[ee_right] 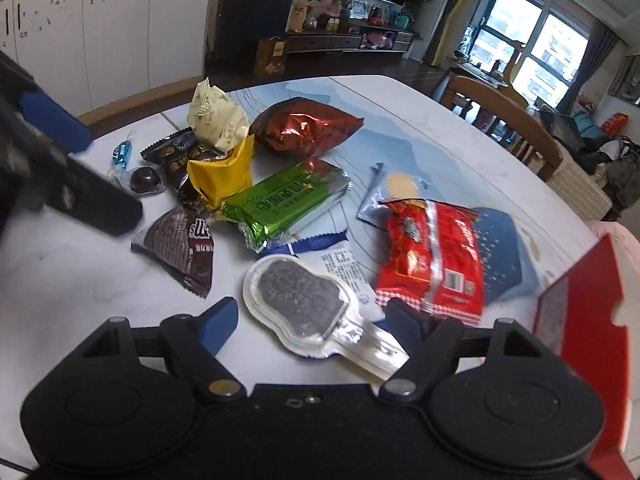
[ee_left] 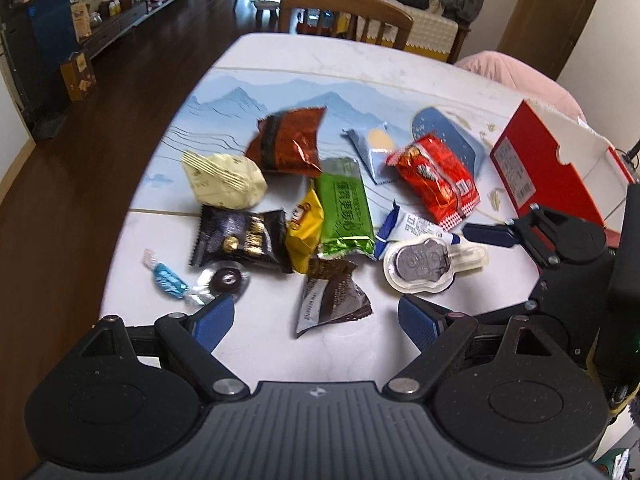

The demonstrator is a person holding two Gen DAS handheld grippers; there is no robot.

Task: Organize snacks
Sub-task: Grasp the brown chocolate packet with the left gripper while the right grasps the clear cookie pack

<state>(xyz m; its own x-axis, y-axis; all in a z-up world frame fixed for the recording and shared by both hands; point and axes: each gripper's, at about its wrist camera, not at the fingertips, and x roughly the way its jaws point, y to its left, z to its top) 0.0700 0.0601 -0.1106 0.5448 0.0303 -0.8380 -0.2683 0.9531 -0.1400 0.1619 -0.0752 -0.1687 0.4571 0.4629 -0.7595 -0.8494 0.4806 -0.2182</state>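
Several snack packets lie on the white table [ee_left: 280,60]. My left gripper [ee_left: 316,320] is open, its blue pads either side of a brown triangular packet [ee_left: 330,296]. My right gripper [ee_right: 312,320] is open around the handle end of a clear-packed chocolate lolly [ee_right: 298,298], which also shows in the left wrist view [ee_left: 424,266]. Nearby lie a green bar [ee_right: 280,204], a red packet [ee_right: 432,256], a yellow packet [ee_right: 222,172], a black packet [ee_left: 240,238], a cream packet [ee_left: 224,180], a brown foil bag [ee_left: 288,140] and a blue sweet [ee_left: 168,280].
A red box [ee_left: 560,160] stands open at the table's right edge; it also shows in the right wrist view [ee_right: 592,320]. A wooden chair [ee_left: 344,12] stands at the far side. The right gripper shows in the left wrist view [ee_left: 560,240]. The left gripper shows in the right wrist view [ee_right: 60,168].
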